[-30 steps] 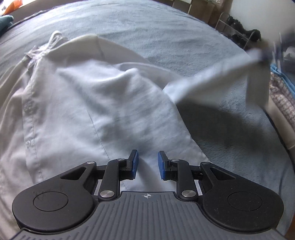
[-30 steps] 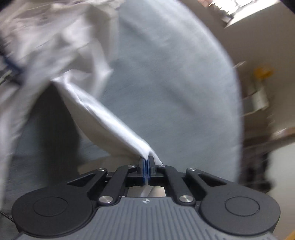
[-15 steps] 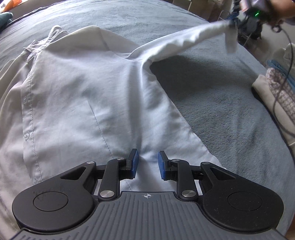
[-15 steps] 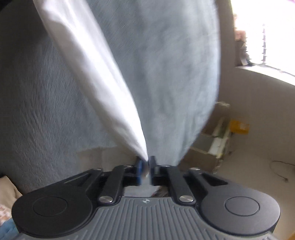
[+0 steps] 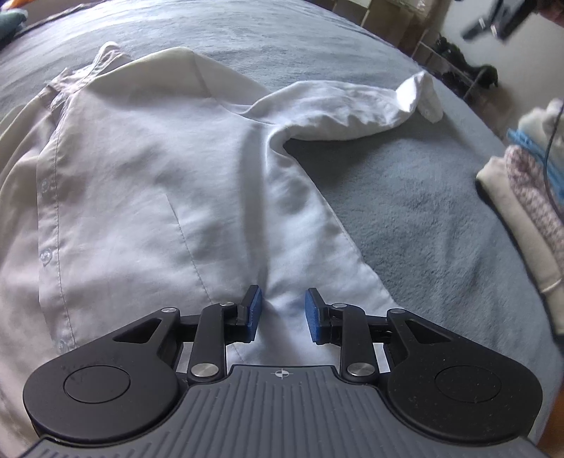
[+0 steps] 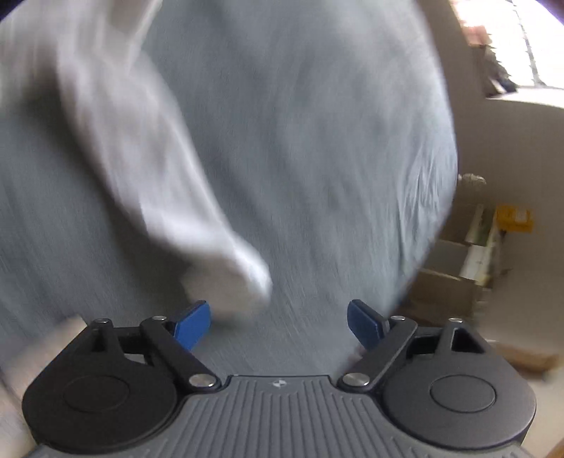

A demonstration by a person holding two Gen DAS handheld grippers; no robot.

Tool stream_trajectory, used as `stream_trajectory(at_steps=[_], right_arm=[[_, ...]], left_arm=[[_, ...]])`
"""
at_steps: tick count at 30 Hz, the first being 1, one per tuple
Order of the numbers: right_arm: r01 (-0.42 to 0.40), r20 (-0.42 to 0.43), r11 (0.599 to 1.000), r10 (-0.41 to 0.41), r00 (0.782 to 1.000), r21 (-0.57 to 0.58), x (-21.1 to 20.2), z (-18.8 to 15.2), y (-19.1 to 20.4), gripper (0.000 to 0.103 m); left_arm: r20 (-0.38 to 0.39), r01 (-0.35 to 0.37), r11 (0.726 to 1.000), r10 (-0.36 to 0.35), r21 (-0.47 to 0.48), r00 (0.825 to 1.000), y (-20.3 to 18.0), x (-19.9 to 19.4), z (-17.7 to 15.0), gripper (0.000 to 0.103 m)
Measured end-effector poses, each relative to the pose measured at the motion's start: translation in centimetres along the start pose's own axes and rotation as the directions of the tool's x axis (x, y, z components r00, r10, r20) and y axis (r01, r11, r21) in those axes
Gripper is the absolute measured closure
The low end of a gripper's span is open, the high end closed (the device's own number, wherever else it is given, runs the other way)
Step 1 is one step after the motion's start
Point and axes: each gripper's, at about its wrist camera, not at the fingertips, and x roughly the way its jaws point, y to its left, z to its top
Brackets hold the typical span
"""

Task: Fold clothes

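Note:
A white button-up shirt point(image 5: 148, 183) lies spread on a grey-blue bed cover point(image 5: 405, 218). Its right sleeve point(image 5: 352, 105) lies stretched out to the right, with the cuff point(image 5: 423, 95) folded over at the end. My left gripper point(image 5: 280, 311) is open and empty, its blue pads resting low over the shirt's lower hem. My right gripper point(image 6: 278, 322) is wide open and empty above the bed, with the blurred sleeve point(image 6: 183, 197) lying just beyond its left pad. It also shows as a dark blur at the top right of the left wrist view point(image 5: 500, 17).
A stack of folded clothes point(image 5: 521, 197) sits at the bed's right edge. A dark rack point(image 5: 458, 67) stands beyond the bed's far corner. Cardboard boxes and shelves point(image 6: 476, 253) stand past the bed in the right wrist view.
My right gripper pulled the sleeve out to the right, then opened and let it drop onto the bed. The left gripper stayed in place over the hem.

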Motion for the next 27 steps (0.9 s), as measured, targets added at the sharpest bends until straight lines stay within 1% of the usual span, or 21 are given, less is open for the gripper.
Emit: stream_trajectory(at_steps=[1, 2, 4, 5, 6, 8, 9, 11, 12, 13, 14, 16, 17, 18, 19, 21, 22, 23, 25, 26, 27], right_arm=[[-0.056, 0.074, 0.996, 0.05, 0.996, 0.071, -1.3, 1.3, -0.2, 0.022], [-0.115, 0.15, 0.984, 0.095, 0.984, 0.137, -2.6, 2.6, -0.4, 0.024], [-0.227, 0.281, 0.946, 0.158, 0.947, 0.231, -3.6, 5.2, 0.2, 0.037], [-0.282, 0.343, 0.922, 0.182, 0.922, 0.266, -3.8, 6.5, 0.8, 0.038], [-0.328, 0.384, 0.899, 0.204, 0.901, 0.291, -3.2, 7.9, 1.1, 0.039], [-0.45, 0.479, 0.835, 0.268, 0.836, 0.316, -1.9, 10.4, 2.5, 0.04], [-0.515, 0.521, 0.8, 0.311, 0.795, 0.308, -0.6, 11.3, 2.9, 0.04], [-0.637, 0.599, 0.717, 0.387, 0.701, 0.283, 2.0, 13.2, 3.6, 0.036], [-0.673, 0.592, 0.68, 0.425, 0.685, 0.29, 3.8, 14.2, 3.7, 0.036], [-0.687, 0.574, 0.651, 0.443, 0.689, 0.322, 6.0, 15.2, 3.6, 0.036], [-0.692, 0.547, 0.629, 0.461, 0.699, 0.353, 8.7, 15.9, 3.4, 0.037], [-0.714, 0.534, 0.564, 0.484, 0.693, 0.415, 11.2, 16.5, 3.8, 0.039], [-0.741, 0.534, 0.51, 0.515, 0.67, 0.438, 12.2, 16.4, 3.9, 0.043], [-0.764, 0.535, 0.455, 0.545, 0.646, 0.458, 13.2, 16.4, 3.9, 0.057], [-0.784, 0.538, 0.42, 0.571, 0.62, 0.457, 13.8, 16.6, 3.9, 0.078], [-0.767, 0.538, 0.454, 0.547, 0.642, 0.454, 13.2, 16.3, 4.8, 0.091], [-0.758, 0.538, 0.47, 0.534, 0.652, 0.453, 12.9, 16.1, 5.2, 0.095], [-0.739, 0.525, 0.483, 0.52, 0.674, 0.47, 13.5, 16.2, 5.3, 0.095], [-0.672, 0.472, 0.523, 0.479, 0.741, 0.525, 14.0, 16.2, 5.5, 0.095], [-0.639, 0.447, 0.538, 0.456, 0.769, 0.55, 14.2, 16.2, 5.5, 0.095], [-0.642, 0.453, 0.517, 0.455, 0.766, 0.567, 14.0, 16.1, 5.1, 0.094]], left_arm=[[0.005, 0.001, 1.0, -0.001, -0.017, 1.0, 0.2, -0.3, 0.1, 0.076], [0.01, 0.002, 0.999, -0.001, -0.034, 1.0, 0.5, -0.5, 0.3, 0.076], [0.026, -0.002, 0.998, 0.004, -0.068, 1.0, 1.2, -1.3, 0.7, 0.076], [0.037, -0.006, 0.996, 0.009, -0.085, 0.999, 1.6, -1.7, 0.9, 0.076], [0.047, -0.013, 0.995, 0.017, -0.102, 0.999, 2.3, -2.1, 1.1, 0.076], [0.062, -0.036, 0.991, 0.044, -0.131, 0.997, 3.6, -2.5, 1.6, 0.076], [0.068, -0.051, 0.988, 0.062, -0.144, 0.996, 4.4, -2.6, 1.9, 0.076], [0.079, -0.079, 0.983, 0.093, -0.167, 0.993, 5.7, -2.6, 2.3, 0.076], [0.084, -0.084, 0.982, 0.099, -0.168, 0.992, 6.0, -2.3, 2.4, 0.076], [0.089, -0.089, 0.982, 0.105, -0.169, 0.991, 6.3, -2.0, 2.6, 0.076], [0.094, -0.093, 0.981, 0.11, -0.17, 0.989, 6.6, -1.7, 2.7, 0.076], [0.104, -0.103, 0.98, 0.122, -0.172, 0.987, 7.2, -1.1, 2.9, 0.076], [0.109, -0.107, 0.979, 0.127, -0.173, 0.986, 7.5, -0.8, 3.0, 0.076], [0.114, -0.112, 0.979, 0.133, -0.173, 0.984, 7.7, -0.5, 3.1, 0.076], [0.118, -0.118, 0.979, 0.139, -0.169, 0.983, 7.7, -0.2, 3.1, 0.076], [0.124, -0.118, 0.979, 0.139, -0.166, 0.982, 7.7, 0.2, 3.1, 0.076], [0.126, -0.116, 0.979, 0.138, -0.169, 0.982, 7.8, 0.3, 3.0, 0.076], [0.127, -0.114, 0.978, 0.137, -0.172, 0.982, 7.9, 0.3, 3.0, 0.076], [0.131, -0.106, 0.978, 0.13, -0.179, 0.983, 8.1, 0.1, 2.8, 0.076], [0.132, -0.099, 0.978, 0.125, -0.185, 0.983, 8.2, 0.0, 2.8, 0.076], [0.134, -0.092, 0.977, 0.119, -0.191, 0.984, 8.4, -0.2, 2.9, 0.076]])
